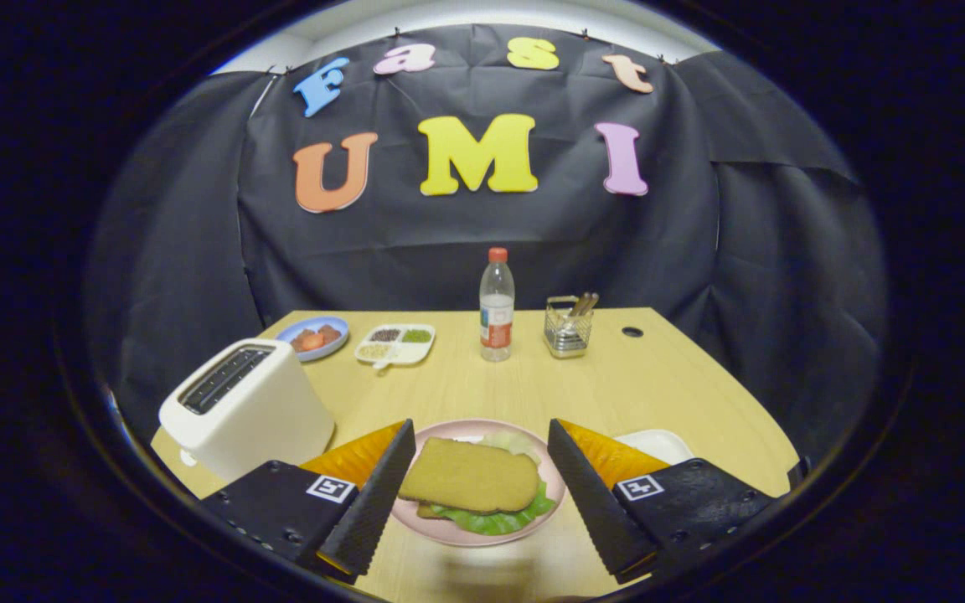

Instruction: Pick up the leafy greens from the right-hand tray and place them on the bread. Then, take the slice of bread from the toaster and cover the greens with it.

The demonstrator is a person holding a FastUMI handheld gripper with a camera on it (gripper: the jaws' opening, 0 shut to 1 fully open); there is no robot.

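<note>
- Gripper view: the hand-held gripper (pixel 478 494) hangs wide open over the near edge of the desk (pixel 533 385), holding nothing; its two fingers stand apart on either side of the pink plate (pixel 457 534).
- On that plate, between the fingers, the top slice of bread (pixel 470 476) lies flat over the leafy greens (pixel 495 519), whose frilled edge sticks out on the near and right sides. A sliver of the lower bread (pixel 428 509) shows under the greens at the near left.
- The toaster (pixel 244 406) stands on the left, just beyond the left finger; its slots look dark and I cannot tell whether anything is in them.
- The right-hand tray (pixel 658 444), white, peeks out beyond the right finger.
- Far across the desk: a blue dish of food (pixel 313 337), a white divided dish (pixel 394 343), a water bottle (pixel 497 306) and a wire cutlery holder (pixel 568 328).
- Judgement: the stack looks built, so the task seems at or near its end.
- Risks from here: the fingers flank the plate closely, so a sideways drift while pulling back could clip the rim and slide it toward the near edge of the desk; a dip could nudge the top slice off the greens, which sit unevenly; a swing to the left could bump the toaster.
</note>
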